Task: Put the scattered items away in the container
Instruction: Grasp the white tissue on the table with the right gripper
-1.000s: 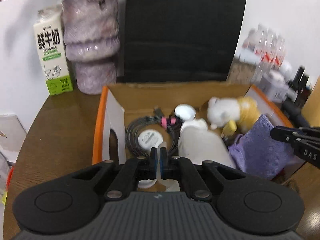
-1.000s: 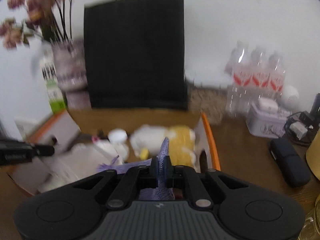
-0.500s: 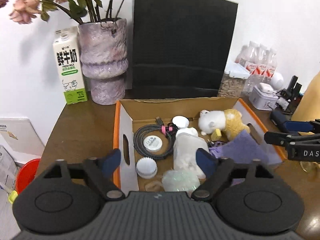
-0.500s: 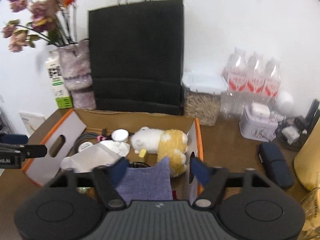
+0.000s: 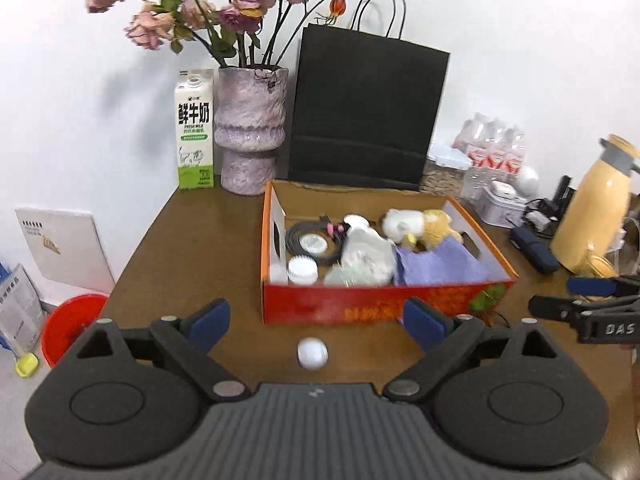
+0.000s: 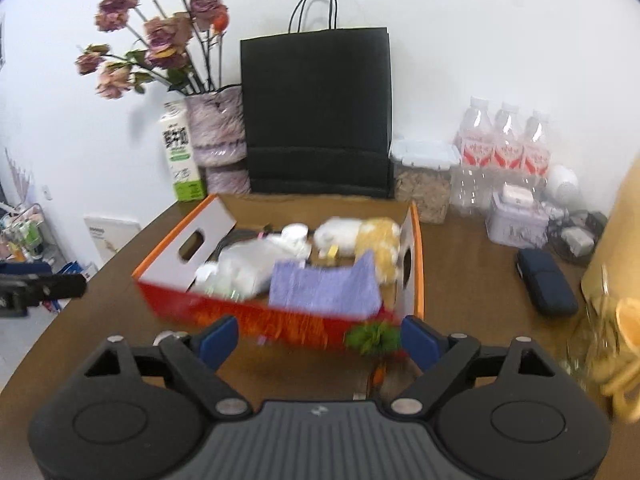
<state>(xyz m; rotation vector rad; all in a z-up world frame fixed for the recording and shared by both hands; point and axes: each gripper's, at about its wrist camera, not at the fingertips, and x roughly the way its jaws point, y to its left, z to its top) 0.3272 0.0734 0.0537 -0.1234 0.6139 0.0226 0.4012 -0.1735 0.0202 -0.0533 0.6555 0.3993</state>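
Note:
An orange-and-red cardboard box [image 5: 384, 312] [image 6: 416, 240] on the brown table holds a coiled black cable [image 5: 298, 240], white lids [image 5: 303, 269], a white bag [image 5: 366, 254], a plush toy [image 5: 416, 226] [image 6: 360, 236] and a purple cloth [image 5: 436, 266] [image 6: 324, 286]. A small white ball [image 5: 312, 354] lies on the table before the box, under my left gripper [image 5: 316, 320]. Its jaws are opening and hold nothing. My right gripper [image 6: 320, 336] [image 5: 592, 304] hangs before the box's right corner, its jaws opening and empty. A green-topped orange item [image 6: 374, 340] lies blurred by that corner.
Behind the box stand a milk carton [image 5: 195, 130], a vase of flowers [image 5: 250, 132], a black paper bag [image 5: 364, 108], a lidded jar [image 6: 424, 178] and water bottles [image 6: 504, 148]. A dark case [image 6: 546, 280] and a yellow jug [image 5: 596, 208] are right. A red bucket [image 5: 68, 326] sits on the floor.
Both grippers went from shut to wide open, the right one letting go of the purple cloth in the box. Both pulled back and up, away from the box.

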